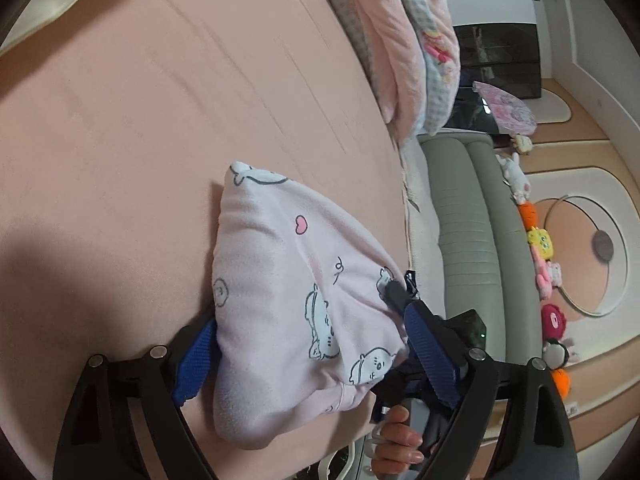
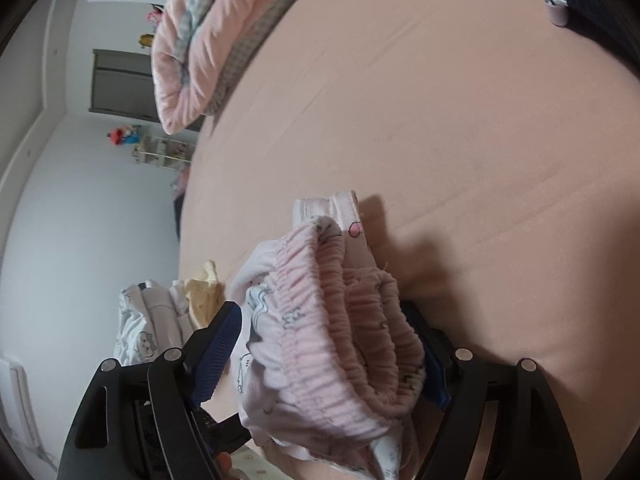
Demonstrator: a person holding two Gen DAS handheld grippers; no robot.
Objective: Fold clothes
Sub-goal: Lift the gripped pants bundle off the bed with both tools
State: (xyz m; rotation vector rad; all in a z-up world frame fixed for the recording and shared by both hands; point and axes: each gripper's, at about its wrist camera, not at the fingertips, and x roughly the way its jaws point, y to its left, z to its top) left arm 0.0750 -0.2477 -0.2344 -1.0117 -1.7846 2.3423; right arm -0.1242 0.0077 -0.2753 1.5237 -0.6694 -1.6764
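**Pyjama trousers bundled between both grippers over the bed**

Pyjama trousers, pale pink with cartoon prints and hearts, are sitting as a folded bundle just above or on the peach bed sheet; I cannot tell whether the underside is touching it.

I am holding the left gripper spread wide, its blue pads flanking the bundle's smooth folded end. The pads appear to be brushing the cloth, not squeezing it.

I am holding the right gripper equally wide around the gathered elastic waistband. The fabric is bulging freely between the fingers, so I judge no firm pinch there.

Both ends are being bracketed, presumably so the fold keeps its shape while being set down.

A folded quilt is lying well apart at the bed's far side. Other folded garments are stacked beside the bed edge, suggesting where finished pieces are going.
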